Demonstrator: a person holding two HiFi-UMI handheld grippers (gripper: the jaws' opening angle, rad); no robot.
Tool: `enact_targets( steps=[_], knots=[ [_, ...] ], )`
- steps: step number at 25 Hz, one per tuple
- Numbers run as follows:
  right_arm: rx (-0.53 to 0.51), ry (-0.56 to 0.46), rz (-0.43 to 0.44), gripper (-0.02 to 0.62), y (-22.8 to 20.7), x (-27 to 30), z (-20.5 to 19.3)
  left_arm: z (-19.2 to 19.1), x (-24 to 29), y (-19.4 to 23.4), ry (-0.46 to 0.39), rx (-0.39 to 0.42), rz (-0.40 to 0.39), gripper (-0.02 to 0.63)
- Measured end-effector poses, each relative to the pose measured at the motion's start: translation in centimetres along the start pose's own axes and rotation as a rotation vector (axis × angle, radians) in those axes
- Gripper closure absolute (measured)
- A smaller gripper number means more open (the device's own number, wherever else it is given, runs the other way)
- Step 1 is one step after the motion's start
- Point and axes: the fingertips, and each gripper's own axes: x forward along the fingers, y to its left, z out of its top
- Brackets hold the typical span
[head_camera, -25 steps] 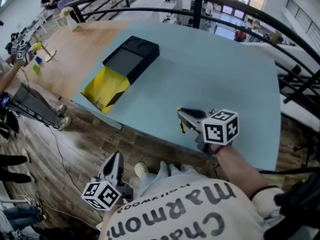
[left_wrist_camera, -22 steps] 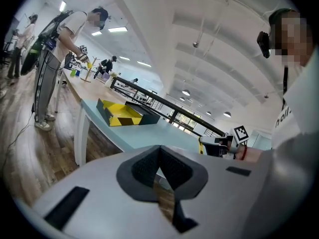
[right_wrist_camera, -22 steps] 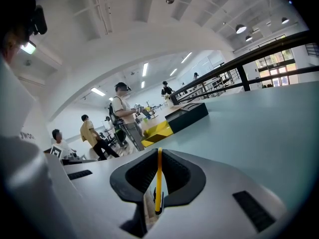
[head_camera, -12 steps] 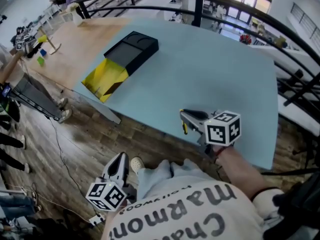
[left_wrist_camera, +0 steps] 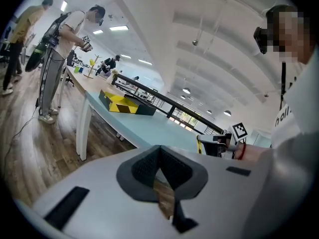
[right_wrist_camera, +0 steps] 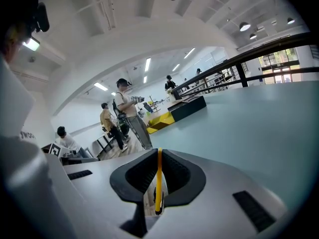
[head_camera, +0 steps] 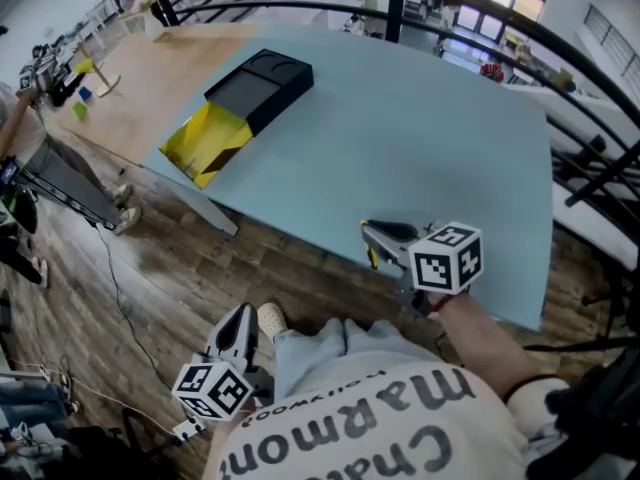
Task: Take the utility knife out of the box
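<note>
Right claw (right_wrist_camera: 159, 152): my jaws nearly closed, clamping thin yellow utility knife (right_wrist_camera: 158, 183) edge-on.
Left claw (left_wrist_camera: 160, 148): my jaws together, nothing between them.

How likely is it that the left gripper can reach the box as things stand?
Probably not from here. The left gripper hangs off the near edge of the table, and the box lies far across the top. Nothing blocks the way; distance does.

Right tool (head_camera: 368, 236) clamps the utility knife (right_wrist_camera: 158, 178); left tool (head_camera: 238, 318) hangs low, jaws together
</note>
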Motion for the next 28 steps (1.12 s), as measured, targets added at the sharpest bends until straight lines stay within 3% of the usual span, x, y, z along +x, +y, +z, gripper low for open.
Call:
enact_targets(
  steps=[8,28],
  knots=[
    [0.021,0.001,-0.019,0.545,-0.9,-0.7,-1.0,-0.2,-0.7,0.5,-0.007,-0.018,0.033,0.604],
    [0.002,-0.03,-0.028,0.545,-0.2,-0.9,0.1,0.9,-1.2,0.6,-0.043,0.002,0.017,0.604]
  ],
)
